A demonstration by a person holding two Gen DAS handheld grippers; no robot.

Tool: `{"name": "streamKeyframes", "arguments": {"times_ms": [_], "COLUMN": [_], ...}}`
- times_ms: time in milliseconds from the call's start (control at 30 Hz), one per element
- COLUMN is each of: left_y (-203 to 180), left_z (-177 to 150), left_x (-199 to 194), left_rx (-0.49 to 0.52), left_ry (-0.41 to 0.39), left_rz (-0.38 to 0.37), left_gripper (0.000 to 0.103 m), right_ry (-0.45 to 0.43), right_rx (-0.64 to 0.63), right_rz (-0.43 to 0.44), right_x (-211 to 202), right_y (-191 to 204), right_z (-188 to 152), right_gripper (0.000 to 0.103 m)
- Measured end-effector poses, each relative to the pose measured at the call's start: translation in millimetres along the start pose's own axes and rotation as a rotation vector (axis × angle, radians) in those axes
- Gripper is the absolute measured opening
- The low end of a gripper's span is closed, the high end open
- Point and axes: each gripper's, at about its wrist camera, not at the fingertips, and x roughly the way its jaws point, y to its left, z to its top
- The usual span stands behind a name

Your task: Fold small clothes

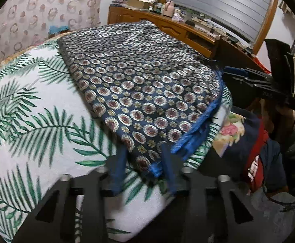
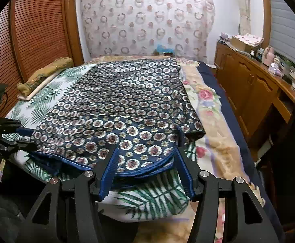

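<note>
**Risk of an uneven grasp on the garment hem**

While the left hand-held gripper (image 1: 143, 168) pinches the blue-trimmed corner of the patterned garment (image 1: 139, 85) at the lower centre of its frame, the right hand-held gripper (image 2: 147, 162) stands spread, the hem between its pads but apparently not clamped. A lift now could drag one corner alone and skew the fold. Both grippers point downward at the garment's near edge, which lies on the palm-print cover (image 1: 26, 121) of the bed.

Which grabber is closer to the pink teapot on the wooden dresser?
Right. The right gripper works the dotted cloth's hem on the dresser side; the left gripper is farther from the teapot.
</note>
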Motion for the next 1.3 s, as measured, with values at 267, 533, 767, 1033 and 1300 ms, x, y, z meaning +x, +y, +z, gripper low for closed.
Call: {"name": "streamKeyframes", "arguments": {"times_ms": [267,533,767,1033,1300], "left_y": [-5.5,-8.8,-3.3,9.5,34.7], "left_z": [29.0,69.1,84.7,94.5,102.4], "left_x": [-25.5,-41.2,-44.1,-43.3,-38.9], "left_rx": [0.002,0.012,-0.002,-0.028,-0.083], "left_ry": [-0.113,-0.215,-0.254,-0.288,-0.307], "left_rz": [-0.063,-0.071,-0.066,-0.071,-0.066], "left_gripper": [0.006,0.006,0.005,0.005,0.005], "right_ry": [-0.014,0.028,0.091,0.115,0.091], "right_rx": [-0.035,-0.127,-0.193,-0.247,-0.295], "right_rz": [0.076,0.158,0.176,0.089,0.109], "right_x": [-9.0,-11.6,11.2,33.6,45.5], "right_y": [22.2,47.5,59.7,50.9,36.7], "right_z": [4.7,-1.2,-5.6,1.6,26.9], "right_gripper": [0.064,0.065,0.065,0.065,0.008]}}
